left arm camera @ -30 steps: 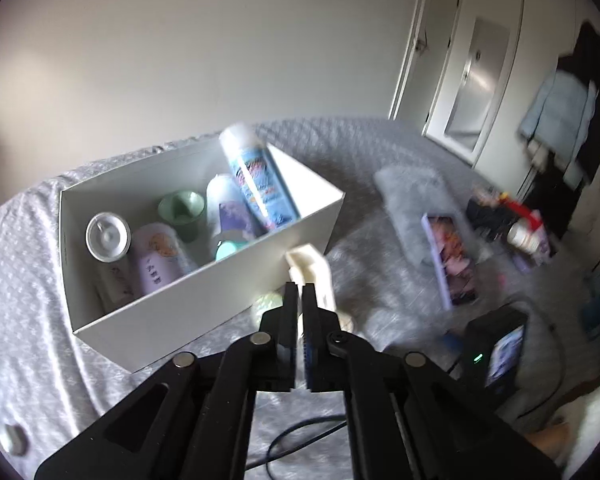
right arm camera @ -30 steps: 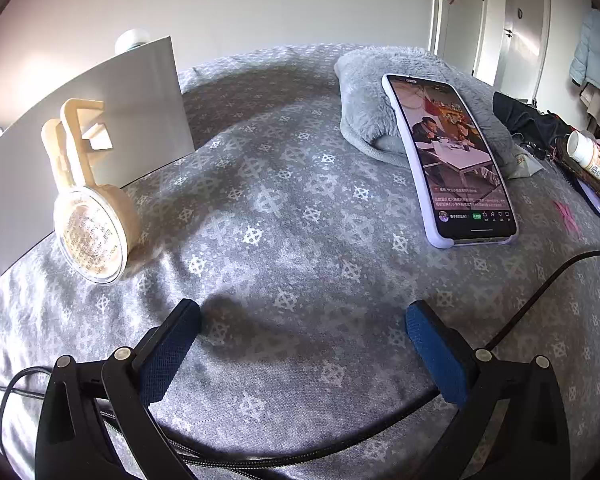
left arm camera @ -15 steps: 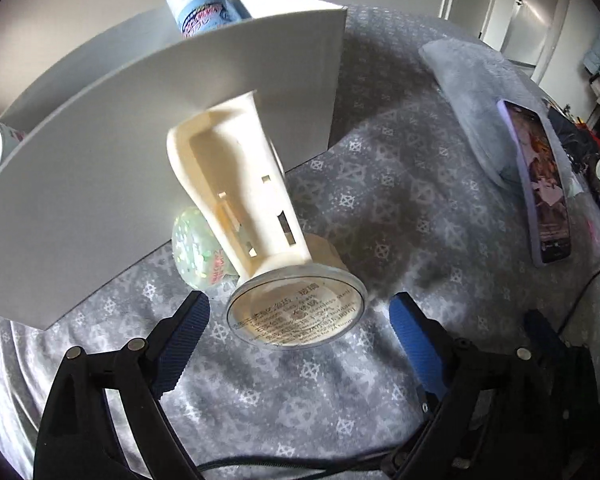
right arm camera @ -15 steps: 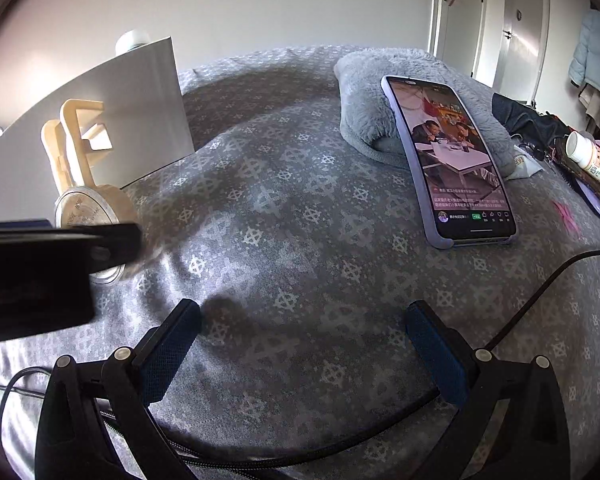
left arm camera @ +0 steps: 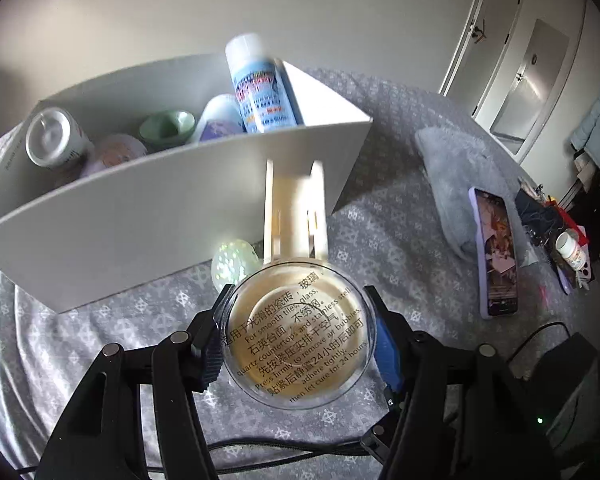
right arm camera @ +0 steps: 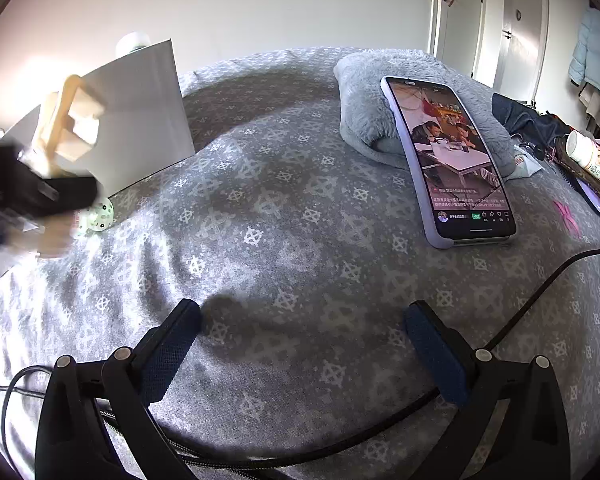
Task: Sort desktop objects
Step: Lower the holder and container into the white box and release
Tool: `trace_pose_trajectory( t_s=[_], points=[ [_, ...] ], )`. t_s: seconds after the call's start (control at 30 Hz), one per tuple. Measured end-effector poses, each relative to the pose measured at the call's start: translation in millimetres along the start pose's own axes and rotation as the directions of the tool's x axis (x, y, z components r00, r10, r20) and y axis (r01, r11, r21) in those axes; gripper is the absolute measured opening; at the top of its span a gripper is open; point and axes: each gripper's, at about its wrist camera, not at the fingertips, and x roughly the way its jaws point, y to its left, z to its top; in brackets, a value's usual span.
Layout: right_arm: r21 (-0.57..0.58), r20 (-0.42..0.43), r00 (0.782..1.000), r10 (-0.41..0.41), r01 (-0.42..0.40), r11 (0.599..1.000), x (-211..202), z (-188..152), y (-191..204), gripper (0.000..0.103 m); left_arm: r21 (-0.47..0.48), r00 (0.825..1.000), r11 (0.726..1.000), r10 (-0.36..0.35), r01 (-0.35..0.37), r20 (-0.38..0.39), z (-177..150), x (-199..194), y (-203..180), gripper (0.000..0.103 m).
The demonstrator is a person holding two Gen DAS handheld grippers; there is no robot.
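My left gripper [left arm camera: 298,336] is shut on the round clear base of a cream suction-cup holder [left arm camera: 296,332] and holds it lifted in front of the white box [left arm camera: 148,216]. The holder's cream arm [left arm camera: 294,208] points at the box wall. The box holds a blue spray can [left arm camera: 260,92], a silver-topped can [left arm camera: 50,140], a green cup [left arm camera: 166,126] and other bottles. A small green spotted ball [left arm camera: 232,262] lies against the box. In the right wrist view the holder [right arm camera: 70,120] and the ball [right arm camera: 96,216] show at left. My right gripper [right arm camera: 302,336] is open and empty above the bedspread.
A phone [right arm camera: 446,160] leans on a grey plush cushion [right arm camera: 364,96] at the right. A pill bottle [right arm camera: 590,156] and clutter lie at the far right edge. A black cable [right arm camera: 540,284] runs across the patterned grey bedspread [right arm camera: 280,220].
My left gripper opened, dropped around the holder's base, closed on it and lifted it off the bedspread. The green ball is now uncovered. The right gripper has not moved.
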Motion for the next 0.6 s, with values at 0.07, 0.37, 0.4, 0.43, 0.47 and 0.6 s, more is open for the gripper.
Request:
trace_pose_trajectory(
  t_s=[0.07,0.37,0.4,0.43,0.47,0.6],
  points=[
    [0.0,0.0,1.0,0.0,0.0,1.0,0.0,0.1,0.0,0.103,0.007,0.999,1.0,-0.007,0.007,0.044,3.2,-22.3,3.1,0.059],
    [-0.001,-0.002,1.0,0.0,0.0,1.0,-0.4,1.3,0.1,0.103,-0.018,0.976,1.0,-0.021,0.025,0.215,56.9,-78.6,18.5,0.057],
    [-0.001,-0.002,1.0,-0.001,0.001,1.0,-0.5,1.5,0.2,0.103,-0.024,0.97,1.0,-0.013,0.02,0.244,65.7,-84.5,21.9,0.057],
    [-0.001,-0.002,1.0,-0.001,0.001,1.0,-0.5,1.7,0.3,0.103,-0.032,0.961,0.999,-0.002,0.011,0.276,76.8,-88.2,24.6,0.057],
    [0.0,-0.001,1.0,-0.001,0.001,1.0,-0.6,1.7,0.3,0.103,-0.041,0.95,0.999,0.018,-0.005,0.311,89.4,-92.9,30.0,0.057],
    [0.0,-0.001,1.0,-0.001,0.001,1.0,-0.9,1.6,0.4,0.103,-0.087,0.896,0.988,0.152,-0.127,0.417,132.0,-93.5,52.1,0.058]
  ],
)
